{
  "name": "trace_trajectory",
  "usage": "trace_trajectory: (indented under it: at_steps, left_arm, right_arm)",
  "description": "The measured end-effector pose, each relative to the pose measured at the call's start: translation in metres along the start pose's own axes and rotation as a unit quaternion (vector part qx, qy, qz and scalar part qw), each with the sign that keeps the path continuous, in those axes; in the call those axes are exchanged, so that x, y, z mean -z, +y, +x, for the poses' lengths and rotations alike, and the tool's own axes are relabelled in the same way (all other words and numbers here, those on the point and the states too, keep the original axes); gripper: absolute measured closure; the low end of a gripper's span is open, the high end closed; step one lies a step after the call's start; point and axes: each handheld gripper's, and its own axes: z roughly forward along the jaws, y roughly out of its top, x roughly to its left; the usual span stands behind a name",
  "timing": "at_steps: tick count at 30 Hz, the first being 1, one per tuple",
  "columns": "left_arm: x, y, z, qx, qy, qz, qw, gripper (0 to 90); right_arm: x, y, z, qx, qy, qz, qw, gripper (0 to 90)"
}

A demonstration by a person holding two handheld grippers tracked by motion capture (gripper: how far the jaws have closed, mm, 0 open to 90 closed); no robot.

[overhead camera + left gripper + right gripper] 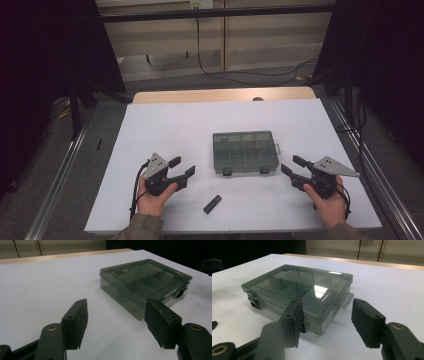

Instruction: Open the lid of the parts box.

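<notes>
A closed smoky-green clear plastic compartment box [245,152] lies flat at the middle of the white table [165,125], its two dark latches facing the near edge. My left gripper [184,166] rests in a hand to the box's left, pointing toward it, open with nothing between its jaws. To the box's right, my right gripper [289,164] is likewise open, empty and aimed at it. The left gripper view has the box [147,277] beyond the gripper [116,312]. In the right gripper view the box's [299,285] near corner sits just past the gripper [327,307].
A small black bar [212,204] lies on the table near the front edge, between the two hands. A wooden strip [220,95] runs along the table's far side. Metal floor rails [57,175] flank the table, and cables trail on the floor behind.
</notes>
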Motion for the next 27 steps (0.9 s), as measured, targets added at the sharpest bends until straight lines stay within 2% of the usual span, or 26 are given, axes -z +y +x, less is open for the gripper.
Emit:
trace_trajectory:
  at_steps: [1, 6, 12, 19, 23, 27]
  left_arm:
    - [-0.001, 0.000, -0.001, -0.001, -0.003, 0.000, 1.0000, 40.1]
    - [-0.007, 0.001, -0.005, -0.009, -0.008, 0.005, 0.9999, 44.8]
    - [-0.013, 0.003, -0.007, -0.007, -0.008, 0.012, 0.9999, 50.3]
    - [-0.019, 0.005, -0.011, -0.010, -0.021, 0.020, 0.9995, 61.5]
    - [-0.023, 0.006, -0.013, -0.021, -0.025, 0.024, 0.9992, 68.5]
    - [-0.028, 0.006, -0.014, -0.016, -0.023, 0.032, 0.9991, 74.8]
  right_arm:
    - [-0.001, 0.000, 0.000, 0.006, -0.003, 0.001, 1.0000, 44.8]
    - [-0.001, 0.001, 0.000, 0.004, 0.001, 0.007, 1.0000, 52.4]
    - [-0.003, 0.002, -0.002, 0.003, -0.002, 0.013, 0.9999, 61.2]
    - [-0.003, 0.004, -0.003, 0.011, -0.006, 0.014, 0.9998, 70.5]
    - [-0.004, 0.004, -0.004, 0.005, -0.004, 0.011, 0.9999, 78.6]
    - [-0.006, 0.005, -0.004, 0.013, -0.002, 0.011, 0.9999, 83.1]
